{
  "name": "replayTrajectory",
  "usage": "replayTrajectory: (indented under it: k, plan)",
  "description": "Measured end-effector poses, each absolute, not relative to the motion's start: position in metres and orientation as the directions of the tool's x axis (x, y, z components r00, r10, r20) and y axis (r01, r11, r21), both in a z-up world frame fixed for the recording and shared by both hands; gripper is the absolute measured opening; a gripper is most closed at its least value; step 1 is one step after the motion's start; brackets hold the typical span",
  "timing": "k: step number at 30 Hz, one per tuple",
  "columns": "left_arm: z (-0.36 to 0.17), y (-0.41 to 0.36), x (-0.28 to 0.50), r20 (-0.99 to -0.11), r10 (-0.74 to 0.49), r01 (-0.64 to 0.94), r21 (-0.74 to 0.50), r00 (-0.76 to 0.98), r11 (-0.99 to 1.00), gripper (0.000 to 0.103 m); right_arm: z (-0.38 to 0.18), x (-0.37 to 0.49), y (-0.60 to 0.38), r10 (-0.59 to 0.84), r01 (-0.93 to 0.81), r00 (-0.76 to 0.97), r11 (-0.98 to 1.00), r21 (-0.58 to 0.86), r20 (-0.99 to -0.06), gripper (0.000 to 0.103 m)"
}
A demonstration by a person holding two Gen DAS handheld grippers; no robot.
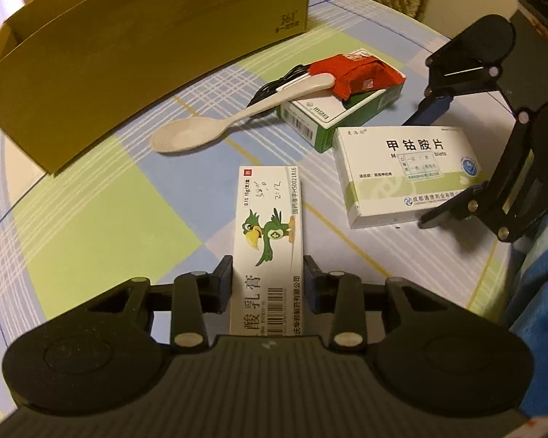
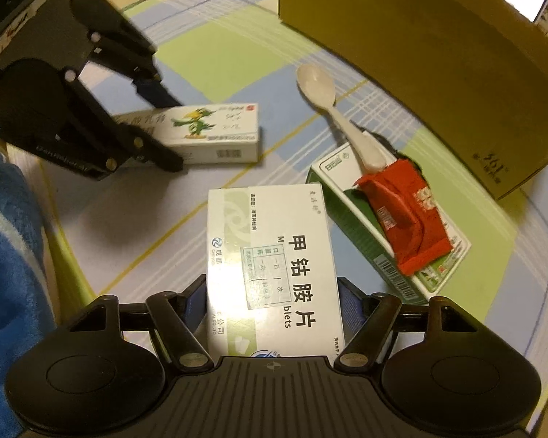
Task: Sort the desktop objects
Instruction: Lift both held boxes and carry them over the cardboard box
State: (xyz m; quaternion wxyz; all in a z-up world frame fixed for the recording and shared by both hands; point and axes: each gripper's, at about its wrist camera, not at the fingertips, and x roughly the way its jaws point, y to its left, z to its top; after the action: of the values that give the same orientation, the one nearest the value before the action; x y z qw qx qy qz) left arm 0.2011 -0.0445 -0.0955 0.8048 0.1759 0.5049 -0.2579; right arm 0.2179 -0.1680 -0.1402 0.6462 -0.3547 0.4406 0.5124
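A long narrow ointment box (image 1: 266,219) printed with a green bird lies on the checked tablecloth. My left gripper (image 1: 268,273) is shut on its near end, one finger on each long side. A wider white tablet box (image 2: 270,255) sits between the fingers of my right gripper (image 2: 272,292), whose pads press on both long sides. In the left wrist view the right gripper (image 1: 416,171) straddles that tablet box (image 1: 402,171). In the right wrist view the left gripper (image 2: 171,133) clamps the ointment box (image 2: 215,135). Both boxes rest on the table.
A green and white box (image 1: 318,120) carries a red packet (image 1: 354,73), a white plastic spoon (image 1: 201,131) and a black cable (image 1: 274,84). A big open brown carton (image 1: 128,54) stands behind. Blue fleece (image 2: 7,255) lies at the table edge.
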Motion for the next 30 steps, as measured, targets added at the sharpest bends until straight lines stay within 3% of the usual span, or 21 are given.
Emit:
replayTrajectory:
  k: [18, 30]
  plan:
    - [-0.05, -0.007, 0.139, -0.847, -0.18, 0.239, -0.064, 0.501, 0.969, 0.033, -0.079, 0.193, -0.196, 0.466, -0.877, 0.188, 0.477, 0.066, -0.865, 0.069]
    - [-0.018, -0.004, 0.102, -0.815, -0.14, 0.13, -0.08, 0.562, 0.988, 0.033, -0.053, 0.173, -0.229, 0.507, -0.788, 0.266, 0.604, 0.118, -0.82, 0.069]
